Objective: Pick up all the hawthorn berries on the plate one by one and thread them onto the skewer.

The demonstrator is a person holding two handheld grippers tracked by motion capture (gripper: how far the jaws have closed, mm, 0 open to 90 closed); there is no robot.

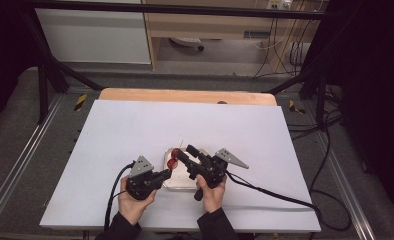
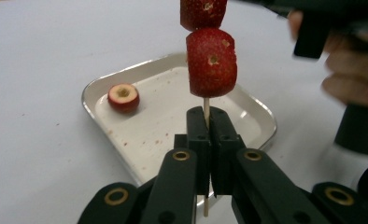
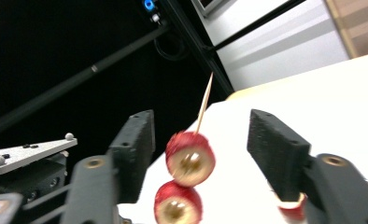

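left gripper (image 2: 209, 140) clamped on skewer (image 2: 206, 105) above tray (image 2: 261, 116) | right gripper (image 3: 201, 154) jaws apart around upper fruit piece (image 3: 190, 158), seemingly untouched | risk: skewer may be tilted, pieces slipped off

I can read no words, brand names or numbers anywhere here, not on my tools, not on the things I am working with, and not on the furniture behind the table.
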